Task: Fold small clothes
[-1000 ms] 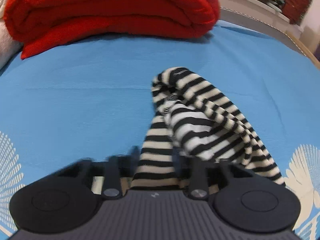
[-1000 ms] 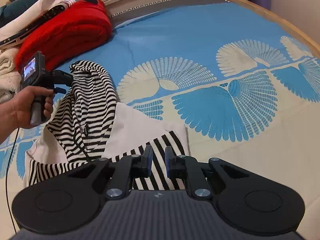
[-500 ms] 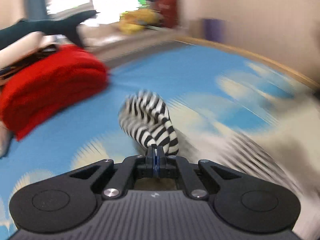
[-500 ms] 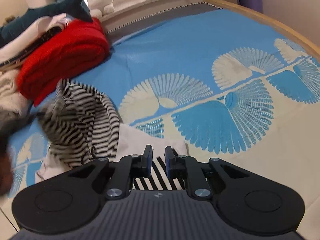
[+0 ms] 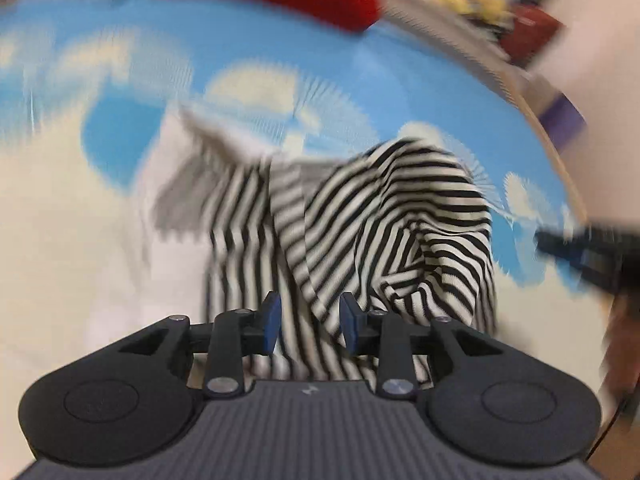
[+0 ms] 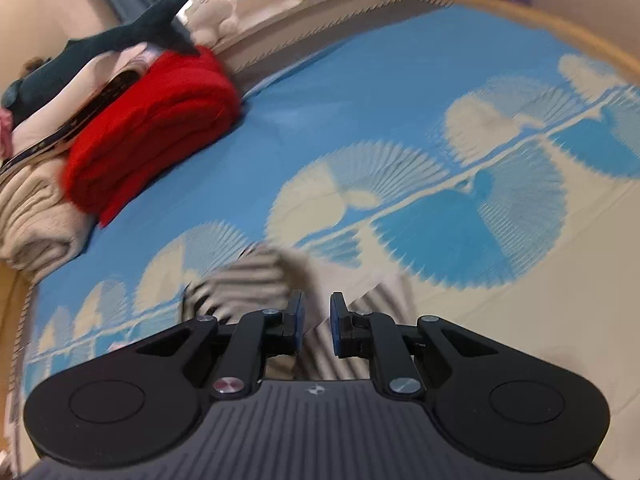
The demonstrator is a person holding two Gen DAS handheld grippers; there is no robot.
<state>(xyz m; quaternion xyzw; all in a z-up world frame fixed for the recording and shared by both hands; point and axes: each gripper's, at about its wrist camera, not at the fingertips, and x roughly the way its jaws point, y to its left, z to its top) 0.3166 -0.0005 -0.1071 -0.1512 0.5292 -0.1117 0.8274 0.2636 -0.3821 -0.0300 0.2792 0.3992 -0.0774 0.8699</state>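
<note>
A black-and-white striped garment (image 5: 380, 220) lies bunched on the bed, its striped part folded over the pale body. My left gripper (image 5: 310, 322) hovers just above it. Its jaws are opening; striped cloth shows in the gap, but the blue pads (image 5: 272, 320) stand clear of it. In the right wrist view the garment (image 6: 248, 276) is blurred and runs under my right gripper (image 6: 318, 322). That gripper's jaws stand a narrow gap apart, striped cloth fills the gap, and the cloth's edge rises to the pads. A dark blurred gripper shows at the left view's right edge.
The bed cover (image 6: 400, 100) is blue with cream fan shapes. A folded red blanket (image 6: 152, 132) sits at the back left, a shark plush (image 6: 120, 36) above it and beige bedding (image 6: 36, 208) beside it. A wooden bed rim (image 6: 560, 28) curves along the right.
My left gripper, shut on the striped hood, swung it across over the garment's body, then parted its jaws and let the cloth drop. The right gripper stayed put and tilted slightly.
</note>
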